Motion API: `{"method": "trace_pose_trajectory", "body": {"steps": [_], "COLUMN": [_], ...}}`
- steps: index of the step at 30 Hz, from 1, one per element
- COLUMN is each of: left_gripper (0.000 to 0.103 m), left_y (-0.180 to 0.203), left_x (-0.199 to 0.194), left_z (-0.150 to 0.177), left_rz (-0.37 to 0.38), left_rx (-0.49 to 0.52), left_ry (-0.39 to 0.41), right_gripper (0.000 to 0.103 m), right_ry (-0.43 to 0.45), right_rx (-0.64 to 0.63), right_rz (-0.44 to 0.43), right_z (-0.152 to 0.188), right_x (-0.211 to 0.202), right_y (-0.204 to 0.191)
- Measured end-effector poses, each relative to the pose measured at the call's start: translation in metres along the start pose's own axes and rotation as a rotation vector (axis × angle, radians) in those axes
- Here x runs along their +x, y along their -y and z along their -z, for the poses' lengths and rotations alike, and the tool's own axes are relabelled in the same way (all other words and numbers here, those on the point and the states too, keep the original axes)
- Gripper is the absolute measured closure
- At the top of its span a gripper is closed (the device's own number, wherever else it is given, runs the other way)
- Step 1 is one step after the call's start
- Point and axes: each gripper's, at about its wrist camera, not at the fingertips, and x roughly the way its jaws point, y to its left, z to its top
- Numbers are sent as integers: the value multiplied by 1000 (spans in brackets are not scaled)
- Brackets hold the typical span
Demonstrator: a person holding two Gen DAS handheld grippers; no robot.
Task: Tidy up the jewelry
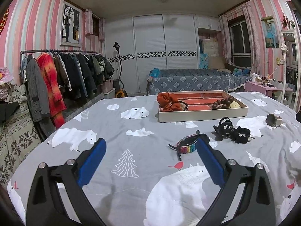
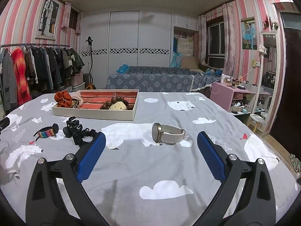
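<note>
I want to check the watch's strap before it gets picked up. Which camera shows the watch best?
The right wrist view: the watch lies on its side just ahead of the open right gripper, case and pale strap unobstructed. The left wrist view shows it only small, near the right edge, with the strap hard to make out.

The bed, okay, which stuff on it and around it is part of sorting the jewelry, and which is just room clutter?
Part of the job:
- tray, already holding an orange scrunchie and wooden bead bracelet
- watch
- rainbow strap
- black claw clip
- black scrunchie

Just lying about:
- clothes rack
- garment steamer
- pink side table
- standing mirror
</note>
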Motion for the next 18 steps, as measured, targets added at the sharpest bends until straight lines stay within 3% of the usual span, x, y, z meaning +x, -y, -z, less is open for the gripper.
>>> {"method": "trace_pose_trajectory", "body": {"steps": [18], "left_gripper": [8], "left_y": [2], "left_x": [-2], "left_z": [1], "left_rz": [1], "left_rx": [1], "left_ry": [-5], "right_gripper": [6], "right_ry": [-3], "right_rx": [1], "right_rz": [-3], "right_z": [-1], "right_x": [2], "right_y": [-1]}}
